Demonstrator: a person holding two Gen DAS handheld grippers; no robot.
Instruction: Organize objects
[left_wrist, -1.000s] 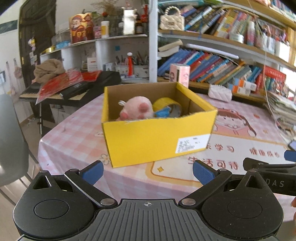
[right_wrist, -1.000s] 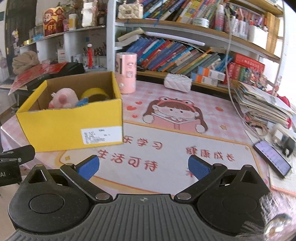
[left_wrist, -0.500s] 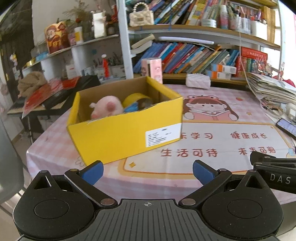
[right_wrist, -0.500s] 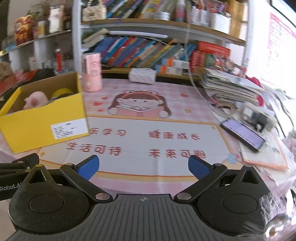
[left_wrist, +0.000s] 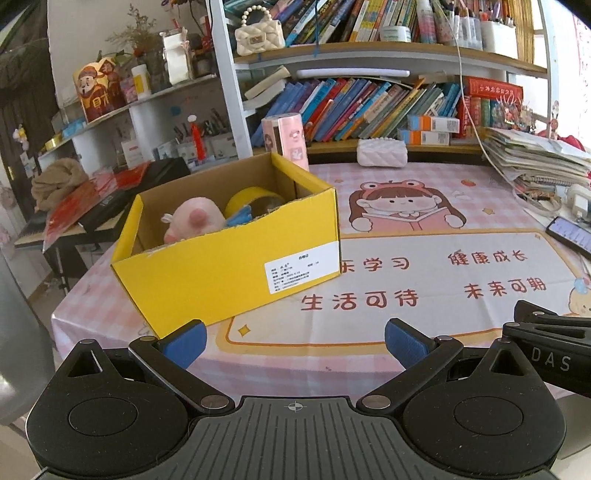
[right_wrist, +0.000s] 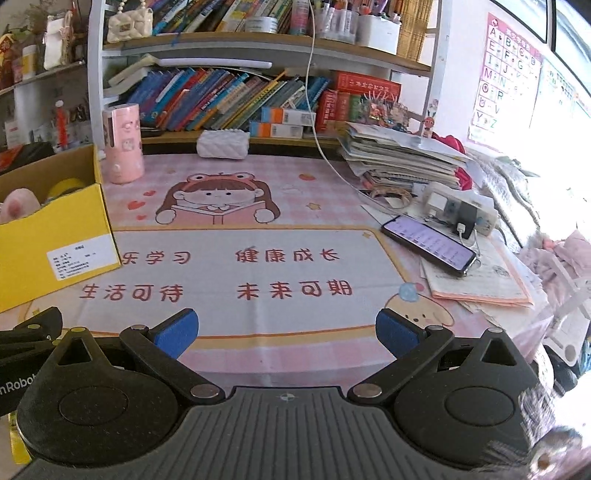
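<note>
- The yellow cardboard box (left_wrist: 236, 266) sits on the table ahead and left of the left gripper (left_wrist: 295, 343); its long axis runs from near-left to far-right, one near corner pointing back toward the gripper's left finger; the labelled long wall faces the tool
- The box stands open-topped; inside, a pink plush toy (left_wrist: 194, 221) lies toward the left end, a yellow tape roll (left_wrist: 253, 201) lies to its right, and a small blue item (left_wrist: 240, 218) sits between them, too hidden to identify
- The left gripper is spread wide, blue pads (left_wrist: 184, 341) well apart, nothing between them; it hovers above the near edge of the pink tablecloth (left_wrist: 424, 273)
- The right gripper (right_wrist: 284, 332) is likewise wide open and empty; the box (right_wrist: 51, 240) lies far to its left, cut off by the frame edge
- Ahead and right of the right gripper, a phone (right_wrist: 428, 245) rests on papers, screen lit; a stack of books (right_wrist: 399, 158) sits beyond it
- A pink cylindrical container (right_wrist: 123, 144) stands upright just behind the box's far end; a white quilted pouch (right_wrist: 221, 144) lies farther back, near the bookshelf
</note>
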